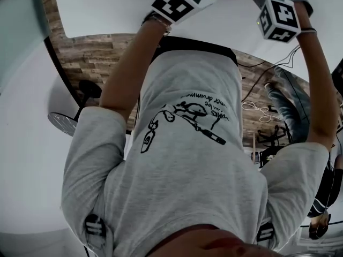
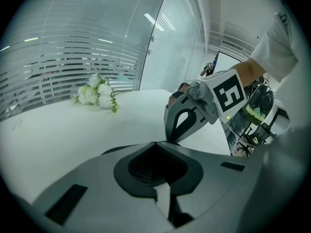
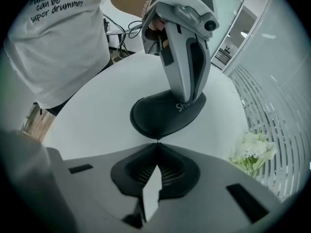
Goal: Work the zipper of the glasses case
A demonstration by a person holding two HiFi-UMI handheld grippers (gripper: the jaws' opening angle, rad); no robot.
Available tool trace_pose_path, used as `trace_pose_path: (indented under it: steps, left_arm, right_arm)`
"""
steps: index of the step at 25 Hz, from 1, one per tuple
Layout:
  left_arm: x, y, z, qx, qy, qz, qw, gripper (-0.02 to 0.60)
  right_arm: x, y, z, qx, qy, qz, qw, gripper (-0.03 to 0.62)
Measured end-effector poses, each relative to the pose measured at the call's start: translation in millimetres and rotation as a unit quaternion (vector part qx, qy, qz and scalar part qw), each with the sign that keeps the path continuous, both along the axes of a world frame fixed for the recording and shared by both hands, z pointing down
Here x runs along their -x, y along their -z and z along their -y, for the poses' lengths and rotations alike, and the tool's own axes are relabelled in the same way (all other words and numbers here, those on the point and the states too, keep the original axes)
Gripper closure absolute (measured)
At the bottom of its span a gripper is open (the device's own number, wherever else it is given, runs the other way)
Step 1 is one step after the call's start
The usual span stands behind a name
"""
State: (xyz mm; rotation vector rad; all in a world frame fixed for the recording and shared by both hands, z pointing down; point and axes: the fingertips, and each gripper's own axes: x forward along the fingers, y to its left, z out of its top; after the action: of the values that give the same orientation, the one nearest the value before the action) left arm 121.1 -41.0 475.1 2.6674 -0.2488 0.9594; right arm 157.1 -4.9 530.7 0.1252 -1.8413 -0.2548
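The black oval hard-shell glasses case (image 3: 160, 115) lies flat on the round white bench (image 3: 87, 115). I judge it light and stiff, and its matte shell may slide. So one gripper should pin it while the other takes the small zipper pull at the rim. The left gripper (image 3: 187, 97), jaws together, stands with its tip on the lid. The right gripper (image 3: 156, 141) is clenched at the case's near edge. Whether it pinches the pull is too small to tell. White letters "Sh" show on the lid, and the rest is covered. The grey T-shirt (image 3: 58, 38) reads partly "can be super drumme".
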Motion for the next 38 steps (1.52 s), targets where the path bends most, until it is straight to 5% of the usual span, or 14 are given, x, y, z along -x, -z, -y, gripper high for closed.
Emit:
trace_pose_path:
  steps: [26,38]
  left_arm:
    - [9.4,0.1,-5.8,-0.015,0.007,-0.004,0.9998,0.561]
    - [10.4,1.6,-5.2,-0.025,0.009,-0.004,0.9996,0.561]
  right_arm:
    - [27.1,7.9,-54.3,0.085,-0.158,0.078,0.981,0.589]
    - [55.4,12.6,-59.1,0.112,-0.263,0.159,0.945,0.589]
